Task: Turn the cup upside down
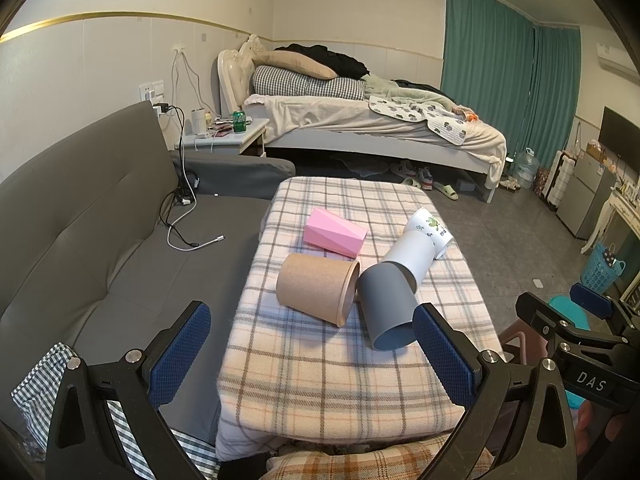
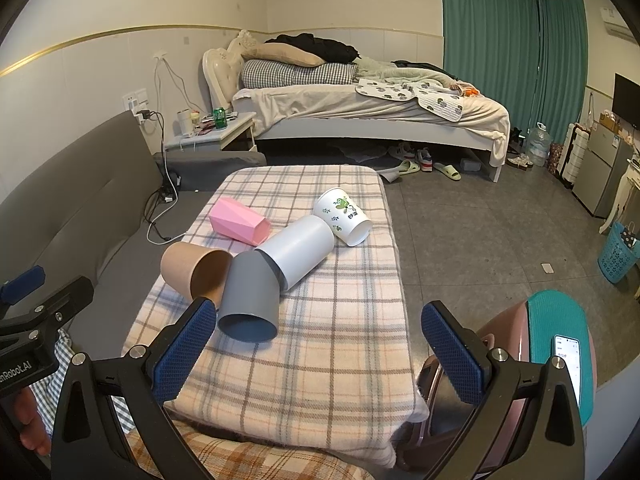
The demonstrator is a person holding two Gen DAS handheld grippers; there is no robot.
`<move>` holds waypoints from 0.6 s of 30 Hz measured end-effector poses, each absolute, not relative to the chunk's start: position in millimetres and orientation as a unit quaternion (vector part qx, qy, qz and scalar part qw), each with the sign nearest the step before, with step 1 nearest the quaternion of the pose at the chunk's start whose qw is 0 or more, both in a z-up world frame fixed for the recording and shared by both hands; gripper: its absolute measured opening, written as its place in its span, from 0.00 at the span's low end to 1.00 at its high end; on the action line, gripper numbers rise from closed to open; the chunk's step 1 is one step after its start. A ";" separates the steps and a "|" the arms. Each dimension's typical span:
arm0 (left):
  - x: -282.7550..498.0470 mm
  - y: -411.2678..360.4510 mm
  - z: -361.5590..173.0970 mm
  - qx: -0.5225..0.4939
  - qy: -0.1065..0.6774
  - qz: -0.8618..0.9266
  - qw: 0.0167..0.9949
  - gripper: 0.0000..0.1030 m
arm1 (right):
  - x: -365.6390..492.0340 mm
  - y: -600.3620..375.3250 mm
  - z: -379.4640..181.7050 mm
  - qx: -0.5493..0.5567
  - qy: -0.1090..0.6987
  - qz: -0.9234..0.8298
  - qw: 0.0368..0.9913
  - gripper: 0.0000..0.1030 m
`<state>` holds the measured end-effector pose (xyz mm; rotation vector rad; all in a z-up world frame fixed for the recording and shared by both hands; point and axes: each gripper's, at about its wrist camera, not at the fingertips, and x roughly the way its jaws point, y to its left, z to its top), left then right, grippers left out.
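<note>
Several cups lie on their sides on a plaid-covered table (image 1: 320, 372) (image 2: 340, 360): a tan cup (image 1: 316, 292) (image 2: 192, 270), a dark grey cup (image 1: 386, 304) (image 2: 250, 300), a pale grey-white cup (image 1: 412, 258) (image 2: 298, 250), a pink faceted cup (image 1: 334, 232) (image 2: 238, 220) and a white leaf-print cup (image 1: 430, 230) (image 2: 344, 214). My left gripper (image 1: 312, 336) is open and empty, hovering near the table's front, with the tan and dark grey cups ahead. My right gripper (image 2: 320, 336) is open and empty, just right of the dark grey cup's mouth.
A grey sofa (image 1: 80, 240) with cables lies left of the table. A pink suitcase with a teal pad and a phone (image 2: 560, 344) stands at the right. A bed (image 1: 360, 120) and a nightstand (image 1: 224, 136) are beyond; tiled floor (image 2: 480, 232) lies to the right.
</note>
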<state>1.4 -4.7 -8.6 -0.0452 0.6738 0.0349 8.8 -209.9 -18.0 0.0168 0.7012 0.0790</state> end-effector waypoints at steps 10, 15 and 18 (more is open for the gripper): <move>0.8 -5.2 -8.8 -0.022 0.331 0.017 0.943 1.00 | 8.0 -209.0 -19.1 0.010 0.344 0.039 0.938 1.00; 0.9 -5.1 -8.7 -0.023 0.331 0.017 0.943 1.00 | 8.0 -209.1 -19.0 0.010 0.344 0.040 0.938 1.00; 0.7 -5.7 -9.2 -0.022 0.331 0.017 0.943 1.00 | 8.0 -209.3 -18.9 0.010 0.344 0.040 0.938 1.00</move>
